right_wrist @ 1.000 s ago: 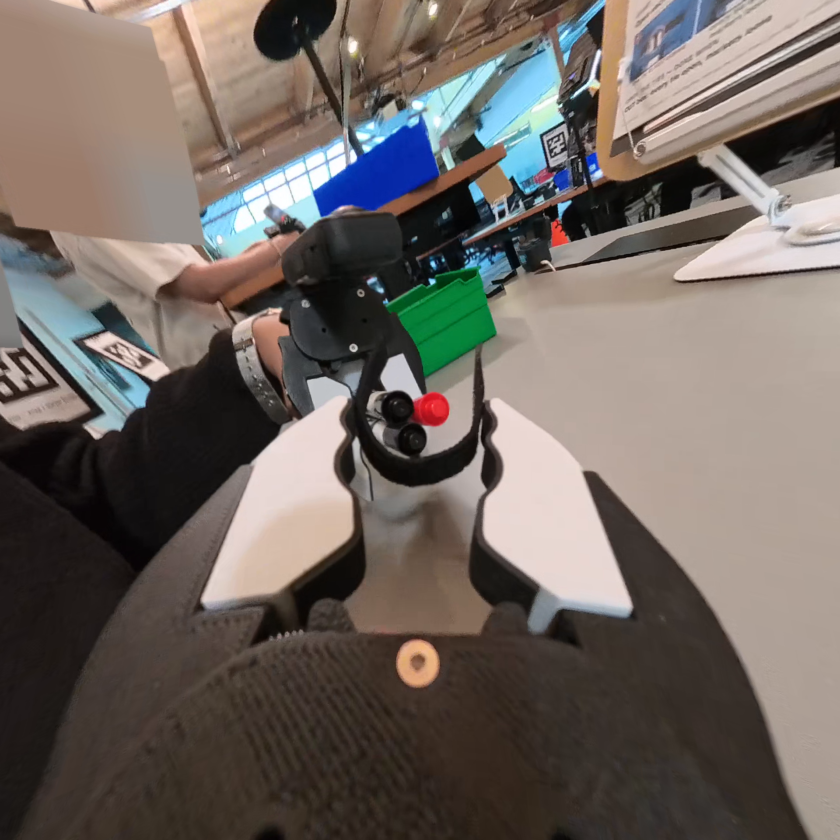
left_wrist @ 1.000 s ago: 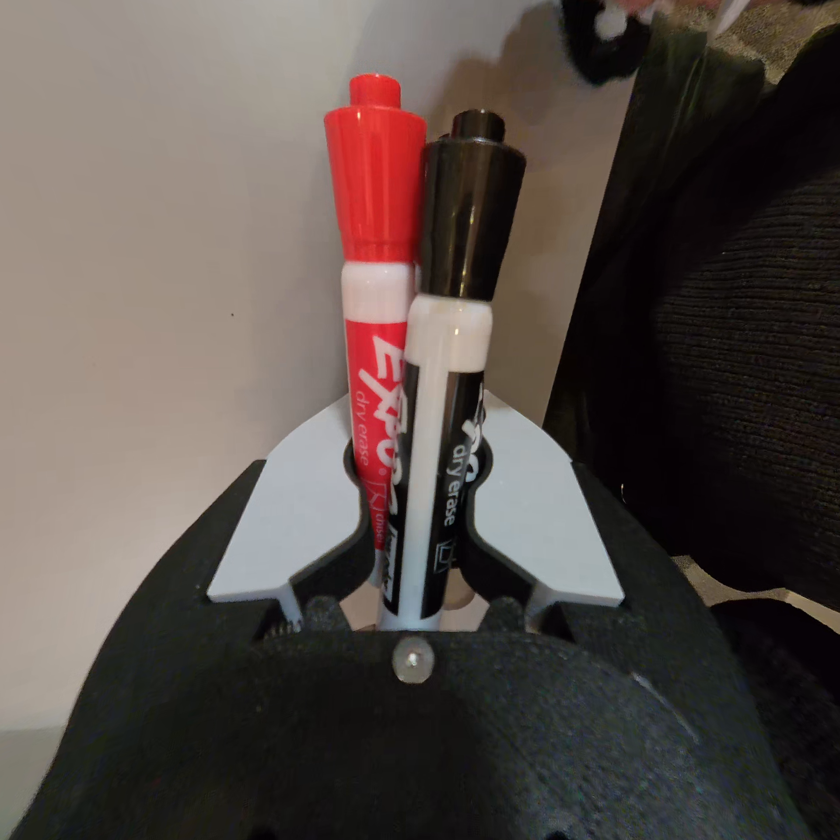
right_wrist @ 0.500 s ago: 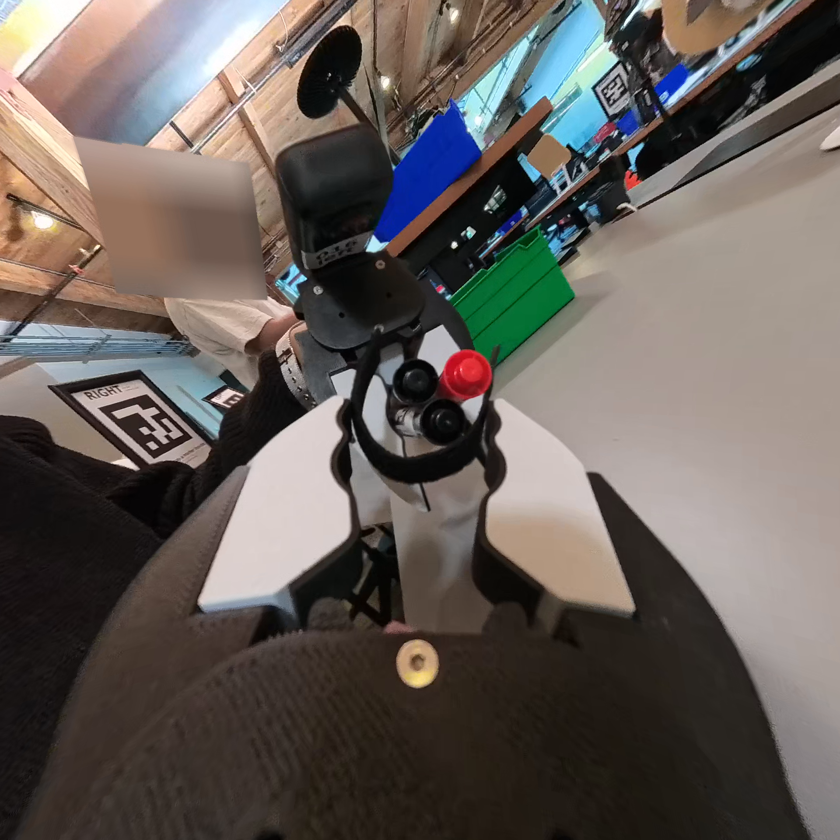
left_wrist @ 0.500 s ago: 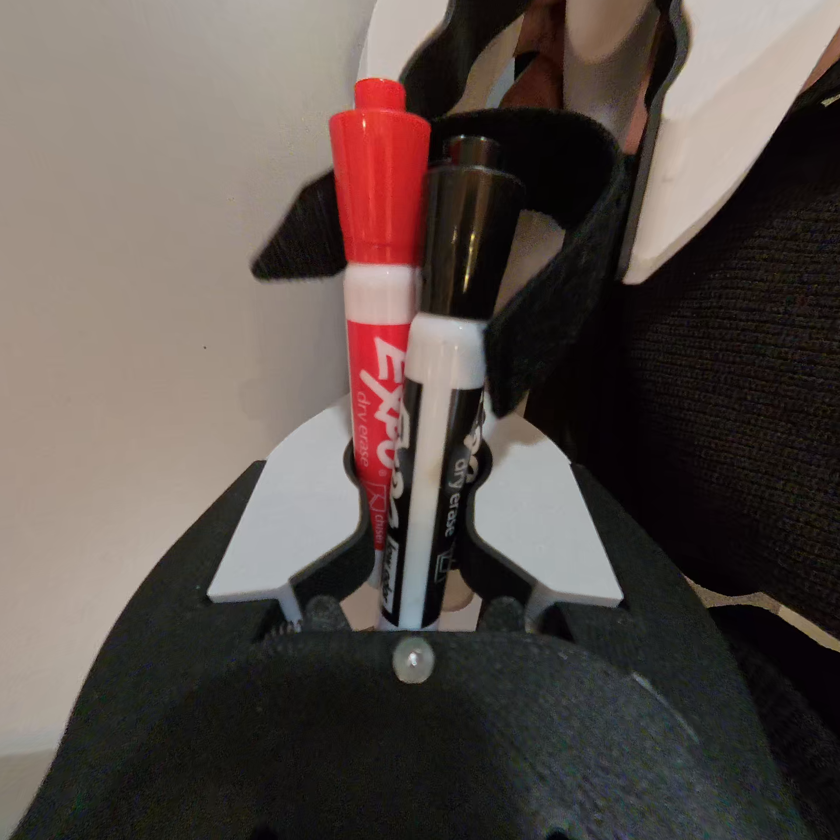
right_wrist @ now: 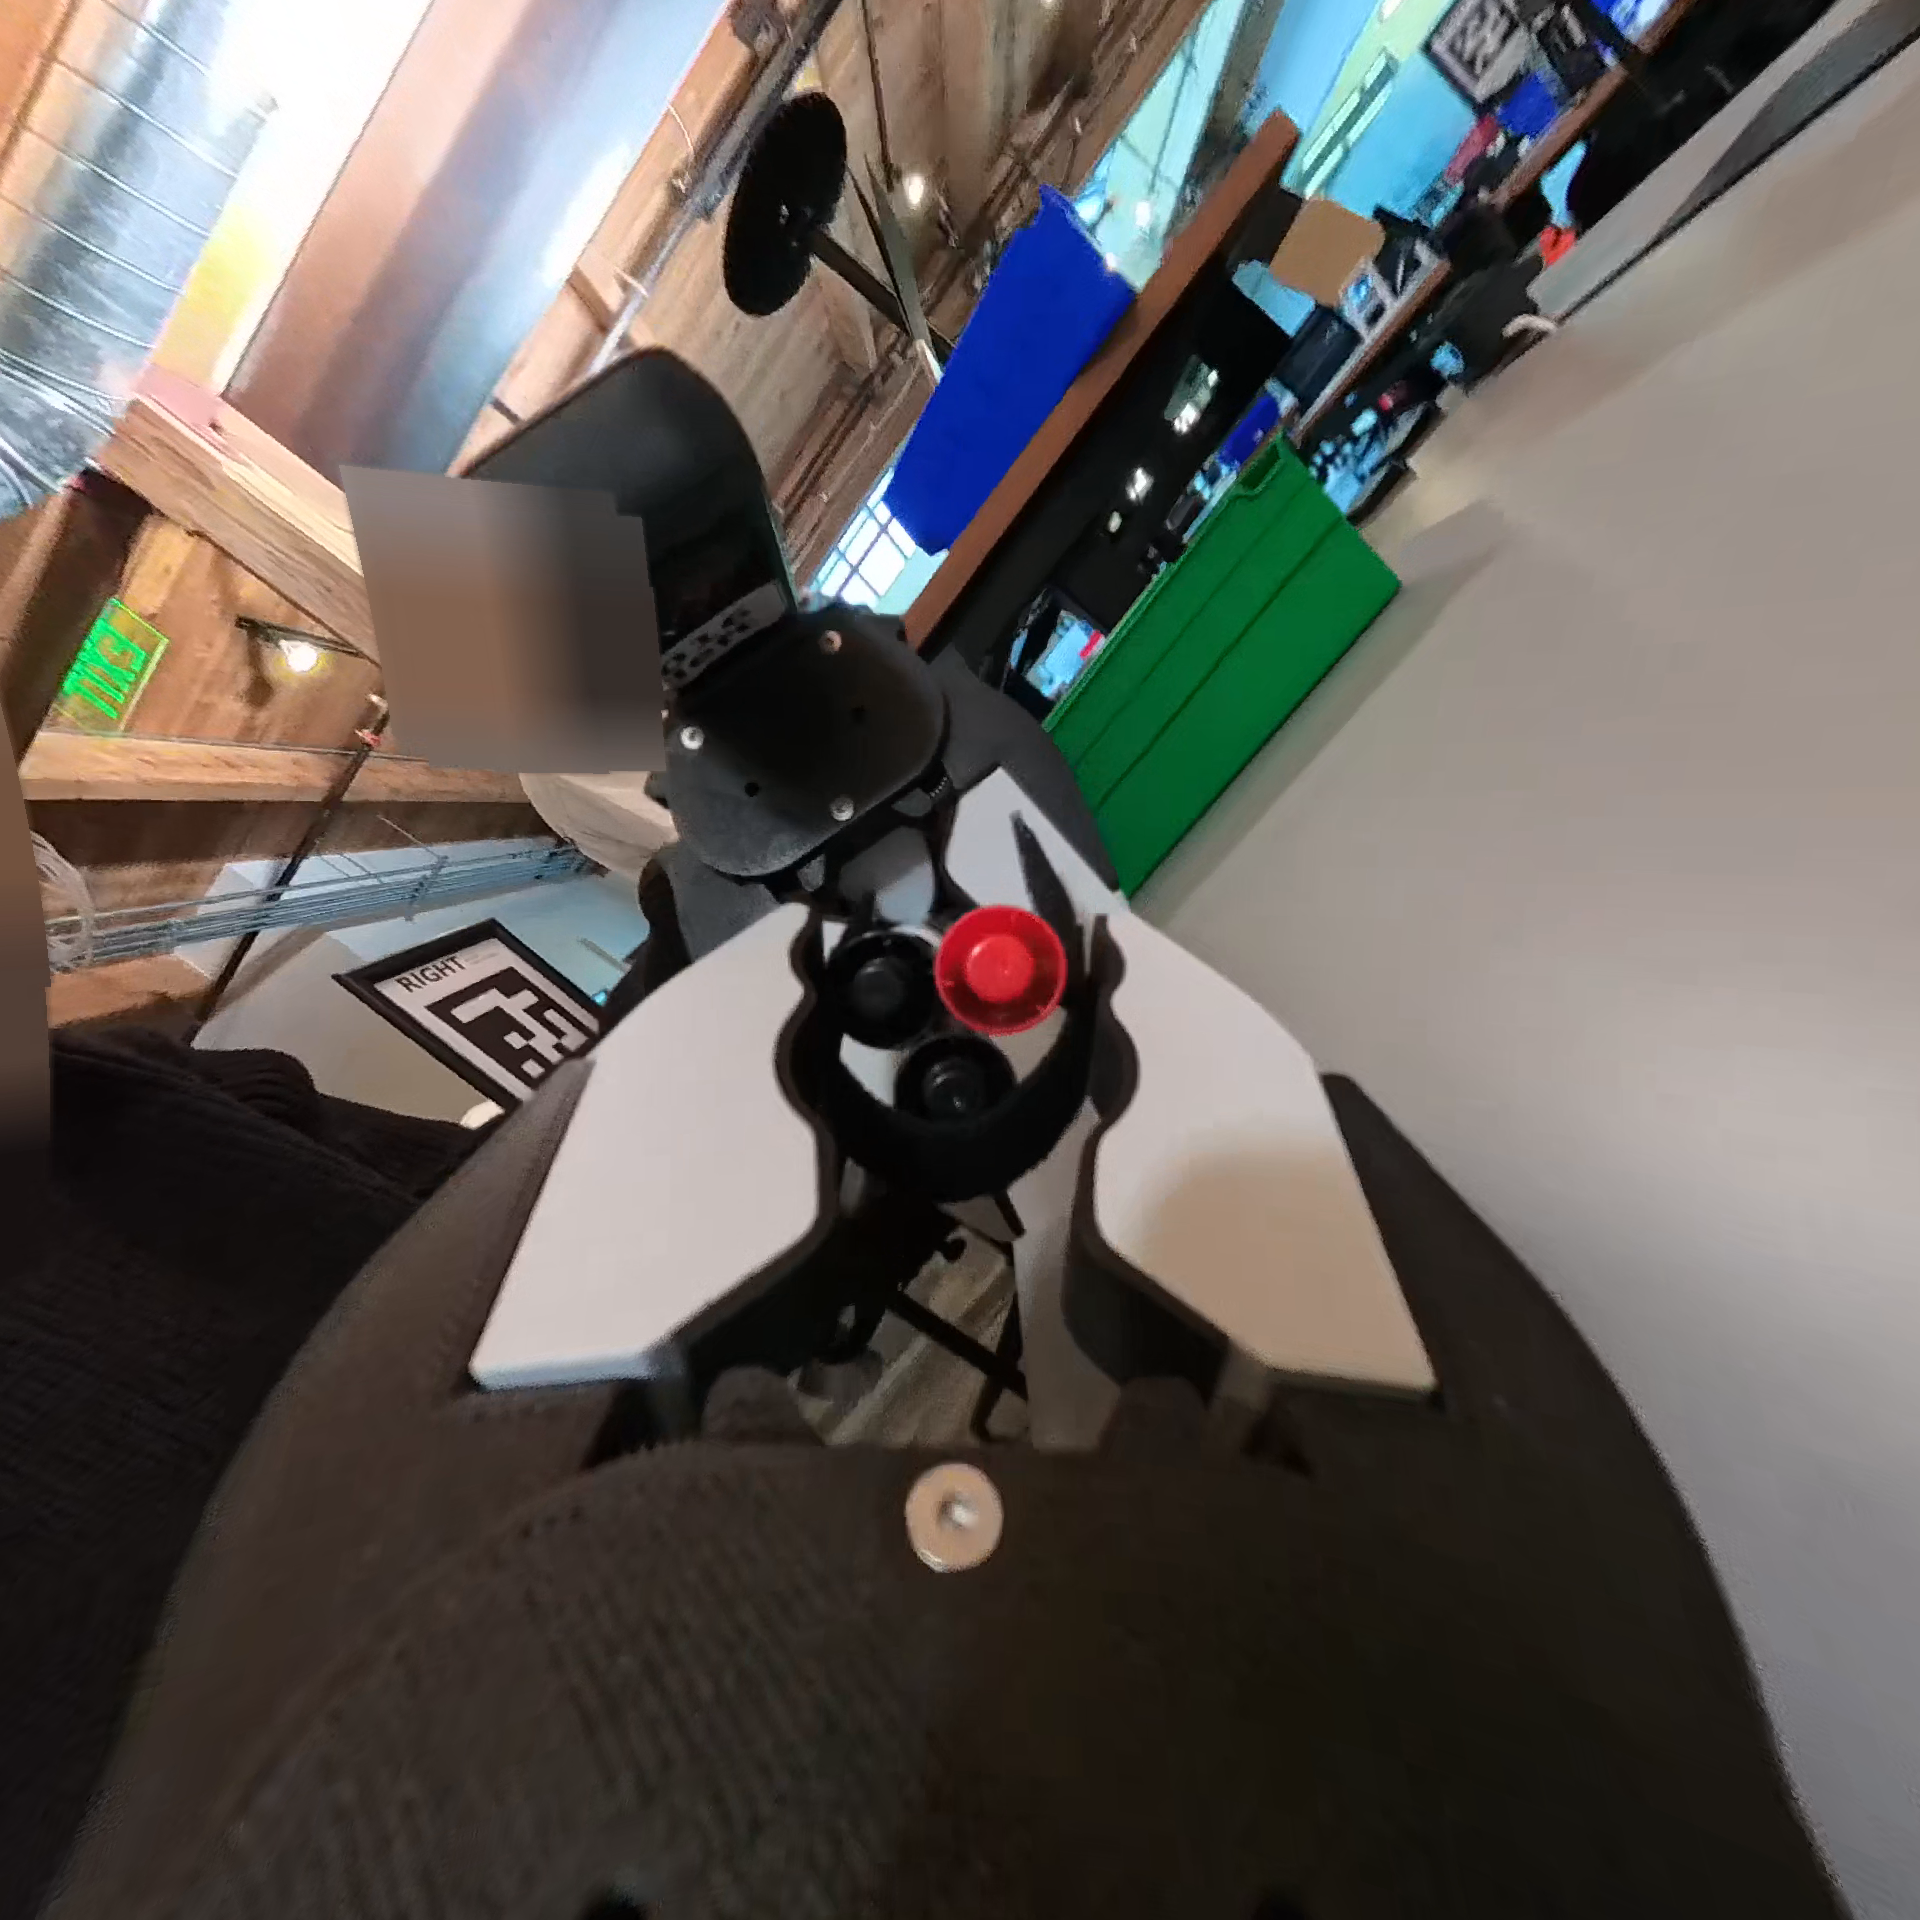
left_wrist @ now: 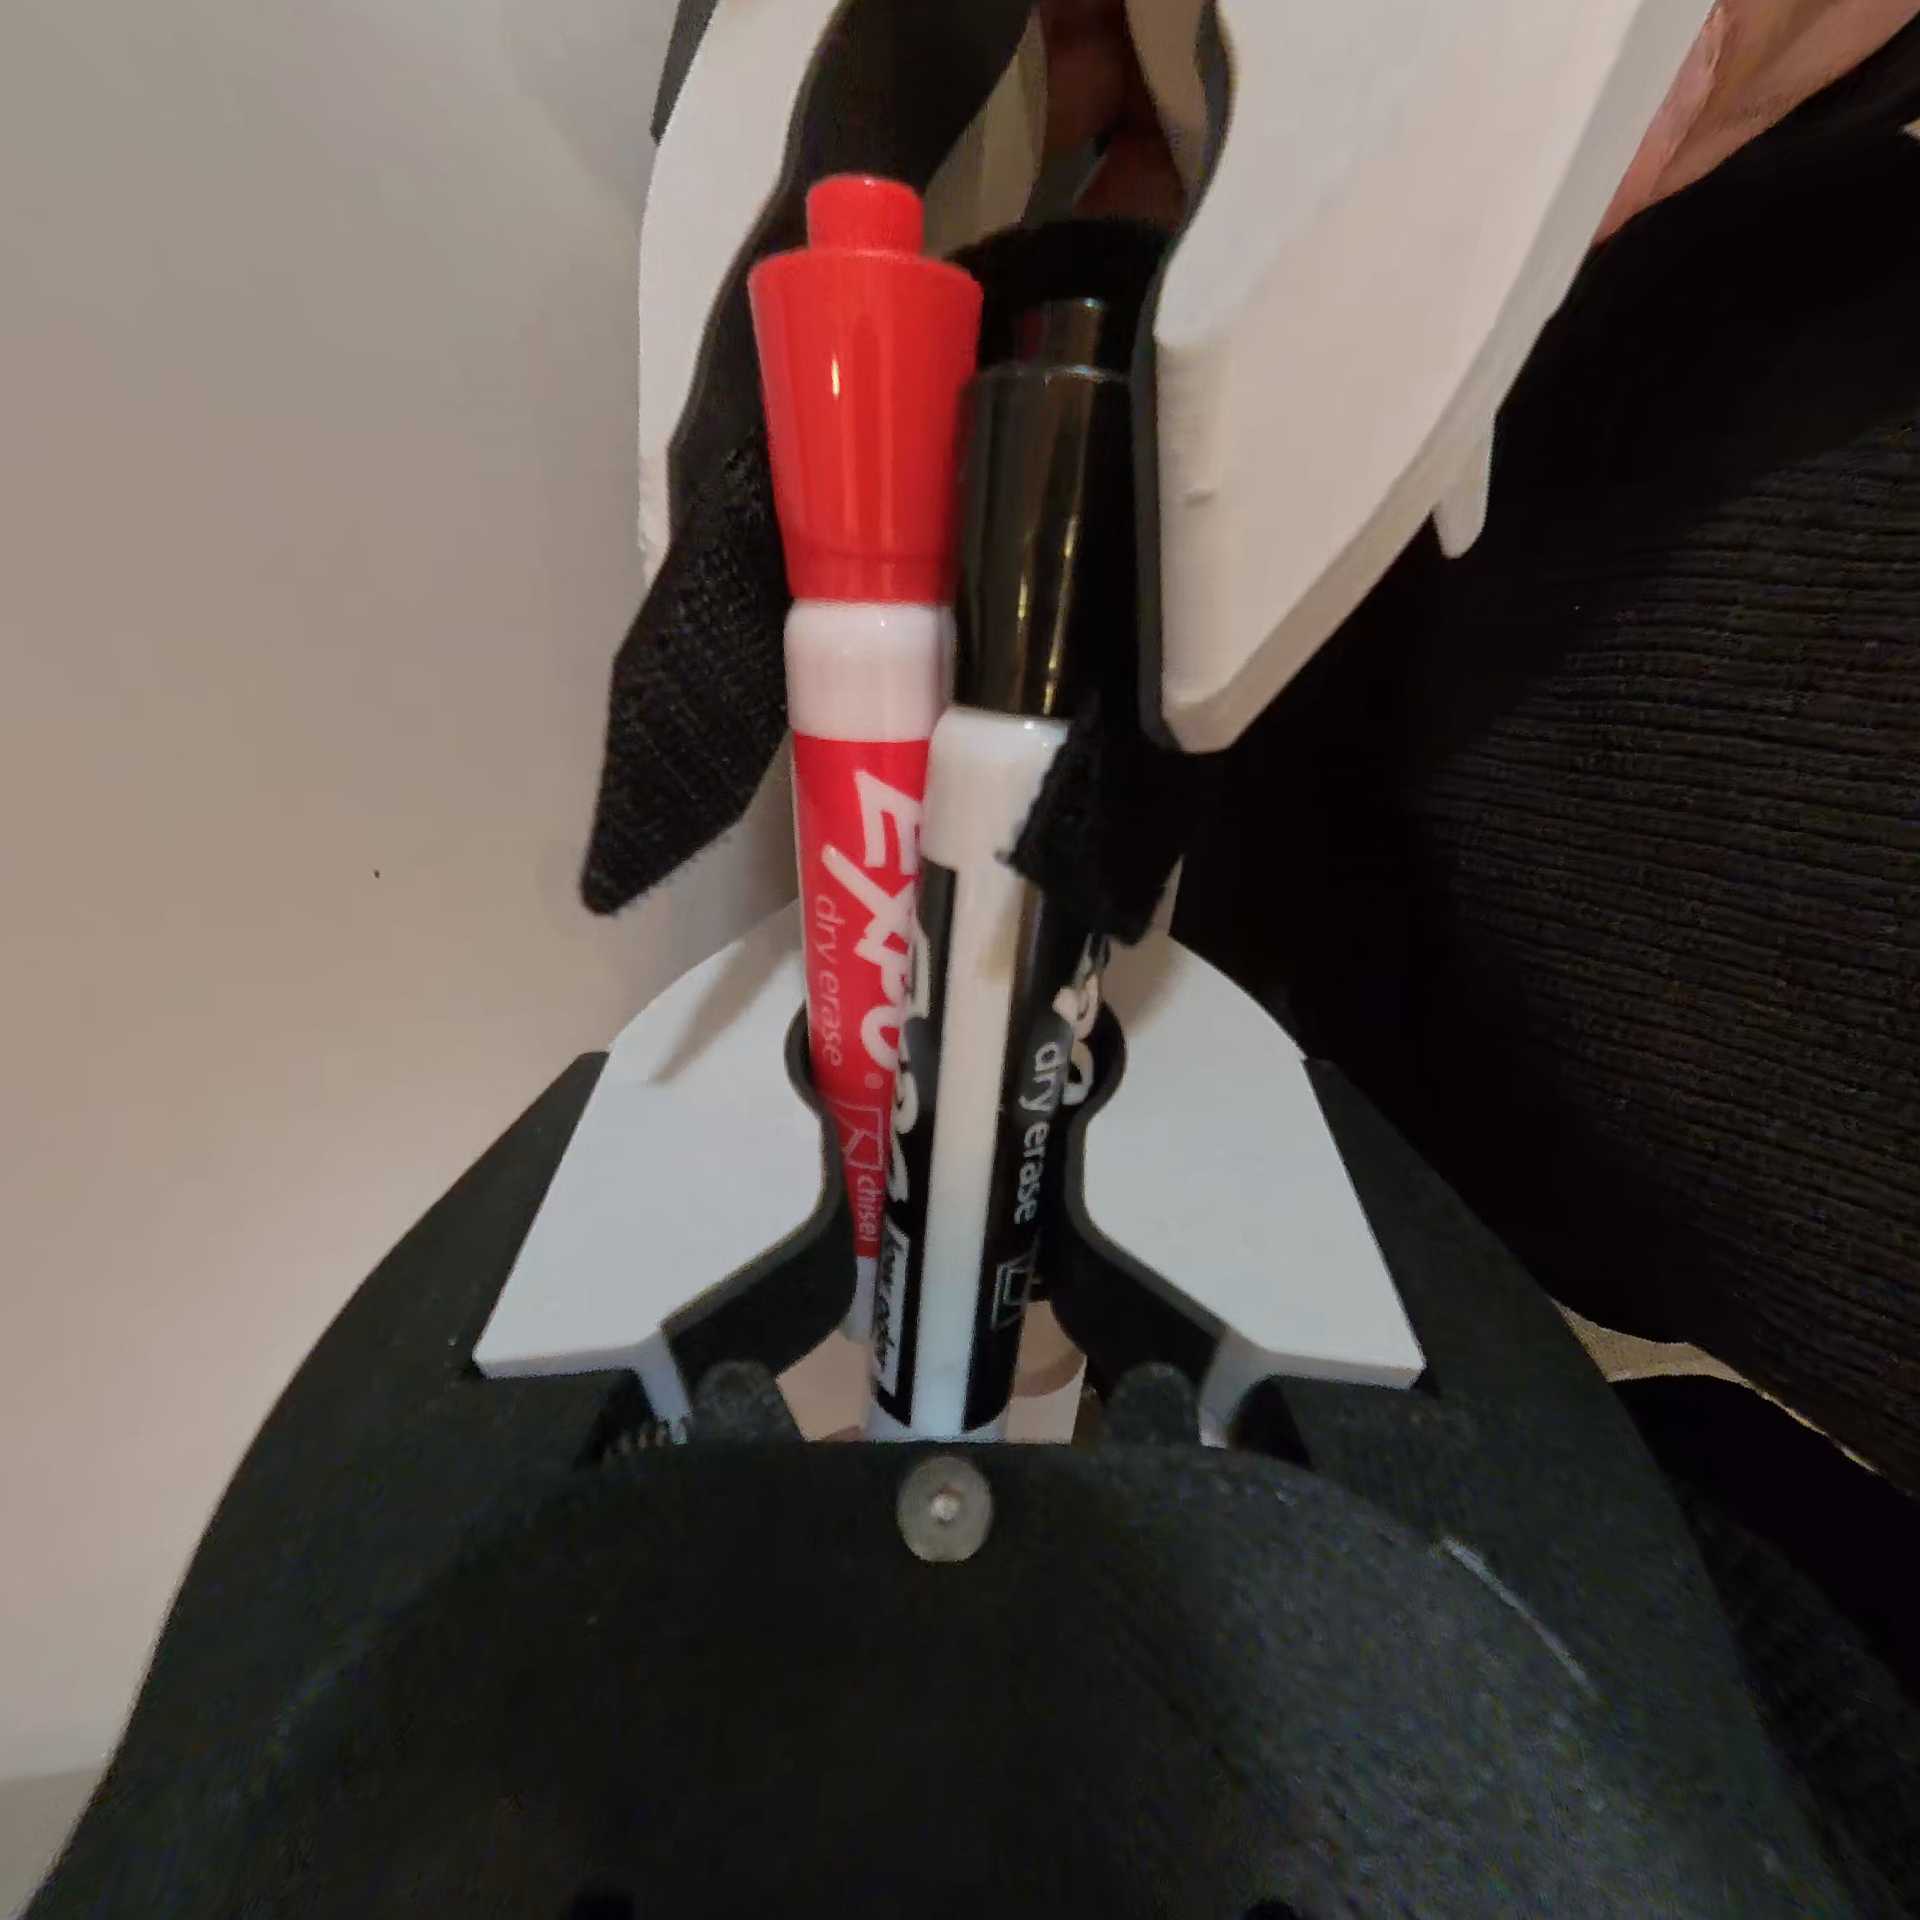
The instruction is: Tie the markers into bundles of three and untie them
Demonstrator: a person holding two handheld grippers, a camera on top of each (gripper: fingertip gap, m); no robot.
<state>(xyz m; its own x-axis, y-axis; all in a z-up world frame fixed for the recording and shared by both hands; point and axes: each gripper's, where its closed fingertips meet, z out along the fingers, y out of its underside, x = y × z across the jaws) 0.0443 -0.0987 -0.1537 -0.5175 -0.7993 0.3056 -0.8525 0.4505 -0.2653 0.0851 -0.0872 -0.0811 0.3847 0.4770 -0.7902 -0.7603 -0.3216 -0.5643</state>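
Note:
My left gripper [left_wrist: 956, 997] is shut on a bundle of markers that stands up out of its jaws: a red marker [left_wrist: 862, 499] and a black marker [left_wrist: 1039, 540] show, with another behind. My right gripper [left_wrist: 997, 260] comes in from above with a black strap [left_wrist: 686, 748] looped over the caps. In the right wrist view my right gripper [right_wrist: 951, 997] holds the strap loop [right_wrist: 935, 1153] between its fingers. The red cap [right_wrist: 1000, 968] and two black caps [right_wrist: 878, 975] sit end-on inside the loop. The left gripper's black body [right_wrist: 800, 727] is just behind.
A grey tabletop [right_wrist: 1610, 727] stretches to the right, with a green bin [right_wrist: 1226, 665] on it farther back. A black sweater sleeve [left_wrist: 1662, 831] fills the right of the left wrist view. A pale surface [left_wrist: 312, 623] lies to the left. One gripper's finger ends stand about 8 cm off the other's.
My right gripper has moved in onto the markers with the strap. The loop, first short of the caps, now sits around them. The left gripper keeps its hold.

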